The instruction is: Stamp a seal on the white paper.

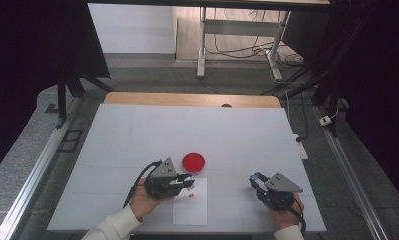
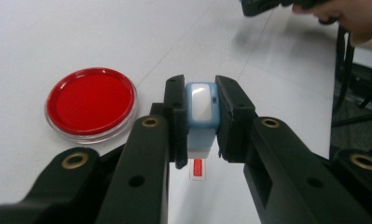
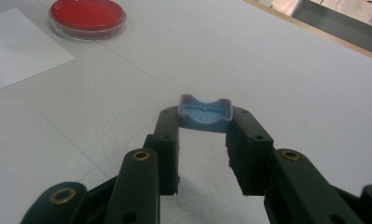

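My left gripper (image 1: 188, 181) (image 2: 200, 89) is shut on a small light-blue piece with a white top (image 2: 202, 108), held over the upper edge of a white paper sheet (image 1: 190, 205). A small red mark (image 1: 191, 195) (image 2: 198, 168) lies on the sheet just under that piece. A round red dish with a clear rim (image 1: 193, 162) (image 2: 91, 102) (image 3: 87, 16) sits on the table just beyond the left gripper. My right gripper (image 1: 256, 178) (image 3: 205, 119) is shut on a blue cap-like piece (image 1: 255, 176) (image 3: 204, 113), held low over the table at the right.
The white table top (image 1: 137, 135) stretches far ahead and to both sides of the grippers. Its wooden far edge (image 1: 192, 99) ends at a grey floor with desk legs and cables. Metal rails (image 1: 34, 170) run along both sides. The other hand (image 2: 347, 14) appears far off.
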`<action>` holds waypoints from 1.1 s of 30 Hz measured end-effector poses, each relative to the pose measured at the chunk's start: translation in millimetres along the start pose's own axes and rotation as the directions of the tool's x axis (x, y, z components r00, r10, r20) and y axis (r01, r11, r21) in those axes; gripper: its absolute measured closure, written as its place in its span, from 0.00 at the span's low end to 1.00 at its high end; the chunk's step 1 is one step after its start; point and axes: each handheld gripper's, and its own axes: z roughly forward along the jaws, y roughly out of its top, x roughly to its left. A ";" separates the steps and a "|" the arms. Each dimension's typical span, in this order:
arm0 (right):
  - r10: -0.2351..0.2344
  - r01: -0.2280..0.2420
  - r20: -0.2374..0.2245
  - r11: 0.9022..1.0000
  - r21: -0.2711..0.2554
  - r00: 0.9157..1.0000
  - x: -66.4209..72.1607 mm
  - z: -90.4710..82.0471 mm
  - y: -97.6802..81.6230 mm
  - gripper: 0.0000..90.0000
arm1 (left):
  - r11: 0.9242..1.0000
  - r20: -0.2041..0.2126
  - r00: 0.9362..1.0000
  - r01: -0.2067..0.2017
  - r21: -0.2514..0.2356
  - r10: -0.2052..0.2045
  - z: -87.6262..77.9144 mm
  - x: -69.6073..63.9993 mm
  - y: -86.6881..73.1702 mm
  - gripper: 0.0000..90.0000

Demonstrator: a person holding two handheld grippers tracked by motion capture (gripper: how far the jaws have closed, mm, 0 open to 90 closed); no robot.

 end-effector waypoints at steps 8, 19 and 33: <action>0.001 -0.001 0.001 1.000 0.000 1.000 0.1 0.1 0.0 0.72 | 0.997 0.006 0.999 0.041 -0.060 -0.041 -13.1 6.8 5.3 0.83; -0.007 0.007 0.001 1.000 0.006 1.000 0.0 0.5 0.2 0.72 | 0.989 0.006 0.997 0.071 -0.127 -0.071 -31.5 16.5 14.0 0.83; -0.007 0.007 0.004 1.000 0.009 1.000 0.8 0.8 0.5 0.72 | 0.986 0.001 0.996 0.089 -0.138 -0.089 -34.6 21.6 15.0 0.83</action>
